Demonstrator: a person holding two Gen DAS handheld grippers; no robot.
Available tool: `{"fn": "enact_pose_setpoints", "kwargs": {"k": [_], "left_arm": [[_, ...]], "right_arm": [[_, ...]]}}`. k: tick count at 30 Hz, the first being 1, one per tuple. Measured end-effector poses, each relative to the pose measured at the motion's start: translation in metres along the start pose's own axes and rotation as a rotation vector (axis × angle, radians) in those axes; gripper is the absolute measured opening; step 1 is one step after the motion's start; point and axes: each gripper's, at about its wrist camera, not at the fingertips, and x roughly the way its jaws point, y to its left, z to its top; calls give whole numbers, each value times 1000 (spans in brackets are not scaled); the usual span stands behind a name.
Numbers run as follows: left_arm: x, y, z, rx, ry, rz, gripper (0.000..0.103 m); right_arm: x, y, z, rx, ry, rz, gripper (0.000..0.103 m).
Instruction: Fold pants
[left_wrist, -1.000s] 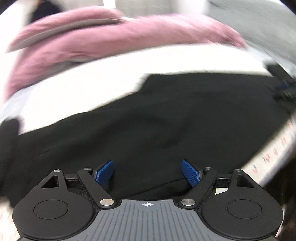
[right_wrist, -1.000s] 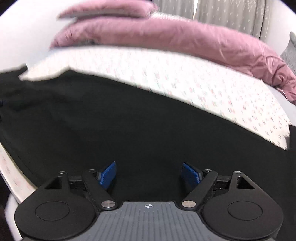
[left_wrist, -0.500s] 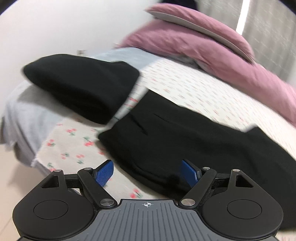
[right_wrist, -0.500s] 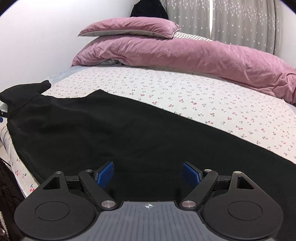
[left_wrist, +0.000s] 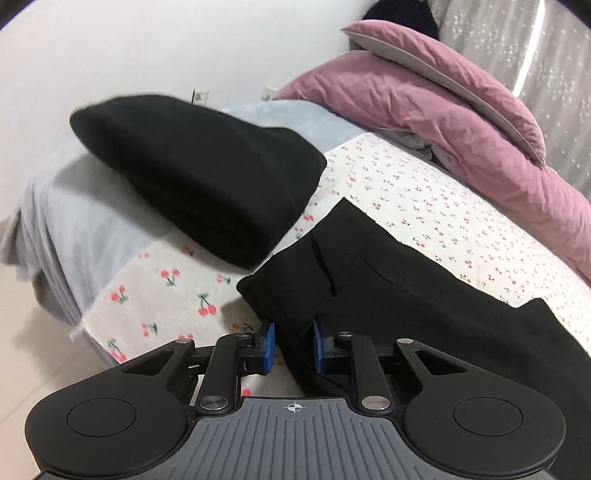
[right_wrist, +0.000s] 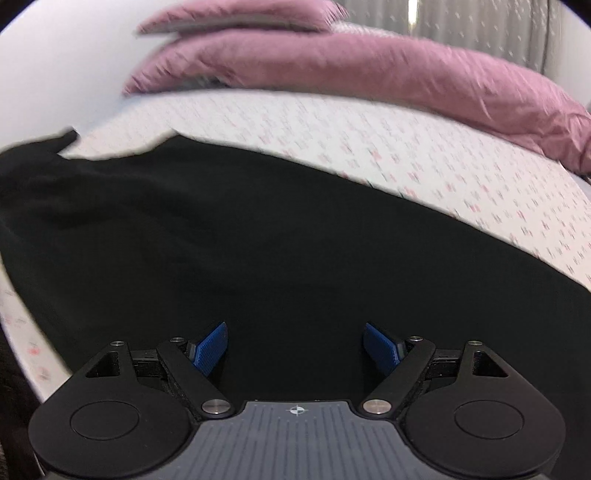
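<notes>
The black pants (left_wrist: 388, 295) lie spread on the cherry-print sheet (left_wrist: 166, 295). In the left wrist view their near corner bunches up between the blue pads. My left gripper (left_wrist: 293, 345) is closing, and its pads pinch that fold of fabric at the near edge of the bed. In the right wrist view the black pants (right_wrist: 258, 240) fill the middle of the picture. My right gripper (right_wrist: 295, 347) hovers low over them, open, with only flat cloth beneath its fingers.
A folded black garment (left_wrist: 207, 166) lies on a grey blanket (left_wrist: 74, 221) to the left of the pants. A pink duvet (left_wrist: 461, 122) and pillow are piled at the far side, below a curtain. The bed's edge and the floor show at lower left.
My left gripper swung from above the middle of the pants to their corner, and its jaws narrowed onto the fabric. The right gripper stayed open over the pants, shifting slightly.
</notes>
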Motion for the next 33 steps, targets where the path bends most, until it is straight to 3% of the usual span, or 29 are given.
{"fn": "enact_pose_setpoints", "kwargs": {"k": [3,5,7,10,12,15,18,24,29,33], "left_arm": [[11,-1,2,27,70,39,22],[18,-5,1,64,120,70,29],[18,-13,3,100,123,102,34],[6,-29,2,140,86,174,62],[-7,-40,-2,173,36,172,64],[-18,-62,-4,221,-14,111,69],[-19,-92,-1,276,-23,3,69],[13,-169,0,359,54,-275,67],[55,-240,-10,487,125,-381,56],[109,-275,-12,529,219,-444,40]], "right_arm": [[-1,-2,0,6,4,9,83],[-1,2,0,-13,5,2,85],[-2,3,-1,-17,6,0,86],[-4,2,-2,-6,3,3,85],[-5,-1,-3,8,-1,3,85],[-6,-5,-2,32,-10,0,85],[-3,-7,1,51,-9,-3,85],[0,-3,1,42,-2,-15,86],[2,-2,-1,16,-1,-19,87],[3,-2,-3,-3,-1,-20,87]]}}
